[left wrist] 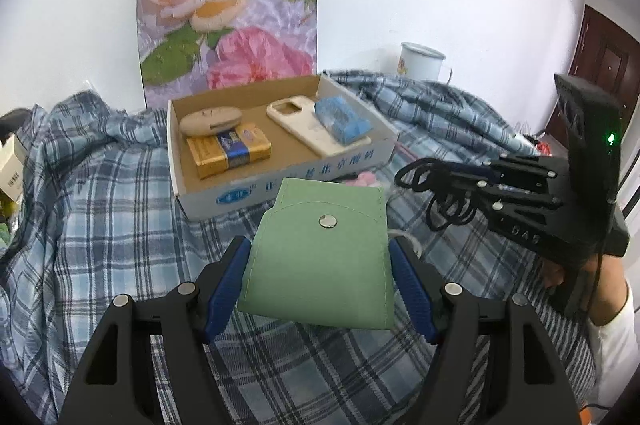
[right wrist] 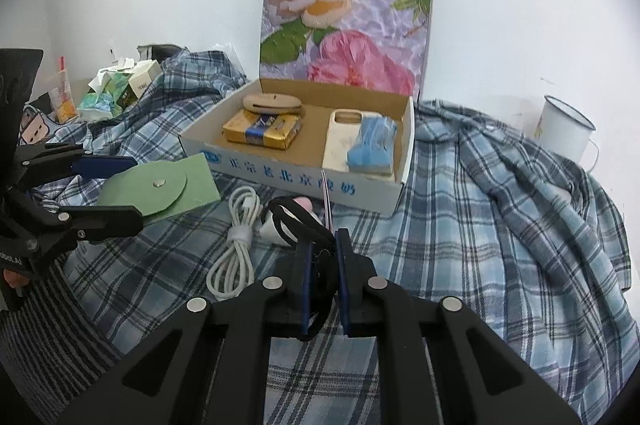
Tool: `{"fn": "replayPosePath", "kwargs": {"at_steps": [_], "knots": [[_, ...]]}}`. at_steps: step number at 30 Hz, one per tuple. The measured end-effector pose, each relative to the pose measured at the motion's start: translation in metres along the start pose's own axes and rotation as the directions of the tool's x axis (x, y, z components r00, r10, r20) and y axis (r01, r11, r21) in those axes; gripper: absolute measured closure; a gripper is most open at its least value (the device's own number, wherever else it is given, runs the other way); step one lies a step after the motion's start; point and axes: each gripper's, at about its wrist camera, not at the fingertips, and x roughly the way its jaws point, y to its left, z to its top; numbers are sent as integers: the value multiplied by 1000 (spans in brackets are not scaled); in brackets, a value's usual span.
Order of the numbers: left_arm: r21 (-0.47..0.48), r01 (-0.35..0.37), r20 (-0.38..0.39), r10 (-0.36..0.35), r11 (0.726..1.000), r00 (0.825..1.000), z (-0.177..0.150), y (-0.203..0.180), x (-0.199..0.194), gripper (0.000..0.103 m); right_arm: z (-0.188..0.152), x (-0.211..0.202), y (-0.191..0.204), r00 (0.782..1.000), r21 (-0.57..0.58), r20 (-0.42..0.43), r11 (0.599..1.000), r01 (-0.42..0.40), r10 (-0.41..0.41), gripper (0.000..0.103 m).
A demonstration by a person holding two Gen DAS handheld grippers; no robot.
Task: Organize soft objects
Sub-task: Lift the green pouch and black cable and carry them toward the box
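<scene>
A green felt pouch with a metal snap hangs above the plaid cloth, and my left gripper is shut on its two side edges. From the right wrist view the same pouch sits between the left gripper's fingers. My right gripper is shut on a black looped cord, whose loops stick out past the fingertips. In the left wrist view the right gripper hovers to the right of the box with the cord dangling. The open cardboard box stands just beyond both grippers.
The box holds a cream phone case, a blue packet, a yellow-blue pack and a beige oval piece. A coiled white cable and a pink-white item lie before it. A white mug stands at right, clutter at far left.
</scene>
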Motion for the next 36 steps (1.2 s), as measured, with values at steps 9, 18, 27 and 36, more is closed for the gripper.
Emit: {"fn": "replayPosePath", "kwargs": {"at_steps": [9,18,27,36], "knots": [[16,8,74,-9,1000,997,16,-16,-28,30,11,-20,1,996,-5,93,1000,-4,5,93],[18,-30,170,27,999,985,37,-22,-72,30,35,-69,-5,977,14,215,1000,-7,4,93],[23,-78,276,69,997,959,63,-26,-120,30,73,-133,12,935,-50,355,998,31,-11,93],[18,-120,432,101,993,896,94,-37,-172,30,107,-171,22,888,-97,461,995,32,16,93]]}}
